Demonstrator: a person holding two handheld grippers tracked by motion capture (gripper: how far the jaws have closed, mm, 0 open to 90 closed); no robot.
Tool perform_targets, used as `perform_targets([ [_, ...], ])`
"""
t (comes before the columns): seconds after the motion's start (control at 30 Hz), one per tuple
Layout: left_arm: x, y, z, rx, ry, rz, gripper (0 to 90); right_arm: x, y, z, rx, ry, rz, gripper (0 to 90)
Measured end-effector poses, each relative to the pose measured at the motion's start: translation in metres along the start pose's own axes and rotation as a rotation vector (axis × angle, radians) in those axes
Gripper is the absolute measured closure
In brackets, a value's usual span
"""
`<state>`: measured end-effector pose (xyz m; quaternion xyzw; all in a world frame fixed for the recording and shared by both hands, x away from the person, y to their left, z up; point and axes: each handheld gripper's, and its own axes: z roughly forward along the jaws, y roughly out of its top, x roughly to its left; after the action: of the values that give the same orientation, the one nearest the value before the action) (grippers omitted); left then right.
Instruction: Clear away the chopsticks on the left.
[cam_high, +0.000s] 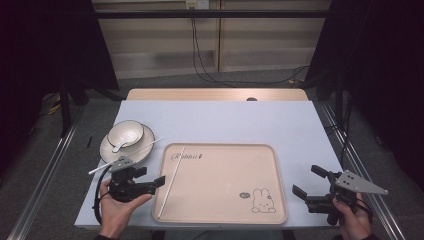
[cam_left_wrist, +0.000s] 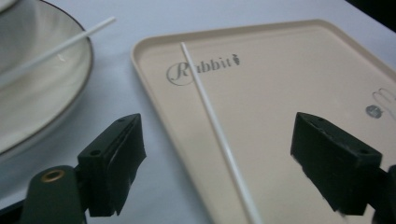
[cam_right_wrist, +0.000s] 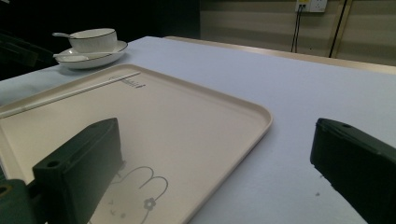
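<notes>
Taking the beige tray (cam_high: 220, 182) as the landmark and working from its left, a white plate (cam_high: 111, 150) is sitting on the bench (cam_high: 215, 120) just beyond the tray's far left corner, carrying a bowl (cam_high: 125, 132) with a spoon (cam_high: 119, 146) in it, while one white chopstick (cam_high: 142, 146) is lying across the plate with its tip pointing toward the tray. Just off the tray's left edge, the left gripper (cam_high: 152, 181) is hovering with its jaws spread apart and holding nothing; in the left gripper view the second chopstick (cam_left_wrist: 215, 126) is lying between those open jaws, resting inside the tray along its left side, from near the "Rabbit" lettering (cam_left_wrist: 203, 68) down to the near rim. Off the tray's right edge, near its near right corner and the printed rabbit (cam_high: 262, 201), the right gripper (cam_high: 310, 186) is waiting, its jaws also wide apart and empty. Judging from this, the chopstick in the tray is the thing being worked. The risk is that it is thin, smooth and lying flat: jaws closing too high would be pinching air, while closing off-centre could be rolling it against the tray's rim or flicking it out onto the bench. The left gripper could also be nudging the plate and disturbing the other chopstick balanced there.
</notes>
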<state>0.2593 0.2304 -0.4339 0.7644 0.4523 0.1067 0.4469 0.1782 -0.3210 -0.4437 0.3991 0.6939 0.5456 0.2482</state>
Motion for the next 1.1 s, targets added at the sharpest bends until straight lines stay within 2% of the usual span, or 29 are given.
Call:
perform_targets([
  [0.03, 0.003, 0.0, -0.004, -0.003, -0.002, 0.013, 16.6, 0.0, 0.0, 0.0, 0.0, -0.001, 0.0, 1.6],
  [0.1, 0.01, 0.0, -0.011, 0.006, -0.042, 0.037, 11.0, 0.0, 0.0, 0.0, 0.001, 0.003, -0.001, 1.6],
  [0.17, 0.015, 0.0, -0.018, -0.005, -0.061, 0.055, 9.8, 0.0, 0.0, 0.0, 0.003, 0.001, -0.003, 1.6],
  [0.23, 0.021, 0.0, -0.025, -0.031, -0.061, 0.076, 5.2, 0.0, 0.0, 0.0, 0.002, -0.003, -0.003, 1.6],
  [0.27, 0.025, -0.001, -0.029, -0.032, -0.056, 0.098, 5.1, 0.0, 0.0, 0.0, 0.002, -0.002, -0.005, 1.6],
  [0.37, 0.035, -0.002, -0.039, -0.027, -0.063, 0.113, 4.6, 0.0, 0.0, 0.0, 0.001, -0.001, -0.003, 1.6],
  [0.5, 0.049, -0.003, -0.049, -0.008, -0.078, 0.168, 4.7, 0.0, 0.0, 0.0, 0.002, -0.003, -0.003, 1.6],
  [0.57, 0.057, -0.003, -0.053, -0.018, -0.061, 0.193, 4.6, 0.0, 0.0, 0.0, 0.002, -0.004, -0.003, 1.6],
  [0.63, 0.064, -0.001, -0.056, -0.015, -0.08, 0.204, 4.3, 0.0, 0.0, 0.0, 0.003, -0.003, -0.002, 1.6],
  [0.73, 0.075, 0.003, -0.06, -0.018, -0.07, 0.225, 5.4, 0.0, 0.0, 0.0, 0.002, -0.003, -0.003, 1.6],
  [0.8, 0.083, 0.006, -0.062, -0.008, -0.051, 0.22, 5.5, 0.0, 0.0, 0.0, 0.001, -0.005, -0.002, 1.6],
  [0.83, 0.086, 0.008, -0.063, 0.004, -0.021, 0.238, 6.1, 0.0, 0.0, 0.001, 0.001, -0.006, -0.002, 1.6],
  [0.87, 0.089, 0.009, -0.063, 0.003, -0.026, 0.242, 6.4, 0.0, 0.0, 0.001, 0.001, -0.005, -0.002, 1.6],
  [0.93, 0.099, 0.012, -0.063, 0.018, -0.035, 0.219, 7.0, 0.0, 0.0, 0.0, 0.001, 0.0, -0.001, 1.6],
  [1.0, 0.107, 0.014, -0.061, 0.046, -0.036, 0.221, 7.2, 0.0, 0.0, 0.0, 0.004, -0.002, 0.003, 1.6],
  [1.07, 0.113, 0.016, -0.058, 0.068, -0.028, 0.246, 7.4, 0.0, 0.0, 0.001, 0.003, 0.002, 0.001, 1.6],
  [1.1, 0.116, 0.018, -0.057, 0.07, -0.037, 0.273, 8.6, 0.0, 0.0, 0.001, 0.004, 0.002, 0.004, 1.6],
])
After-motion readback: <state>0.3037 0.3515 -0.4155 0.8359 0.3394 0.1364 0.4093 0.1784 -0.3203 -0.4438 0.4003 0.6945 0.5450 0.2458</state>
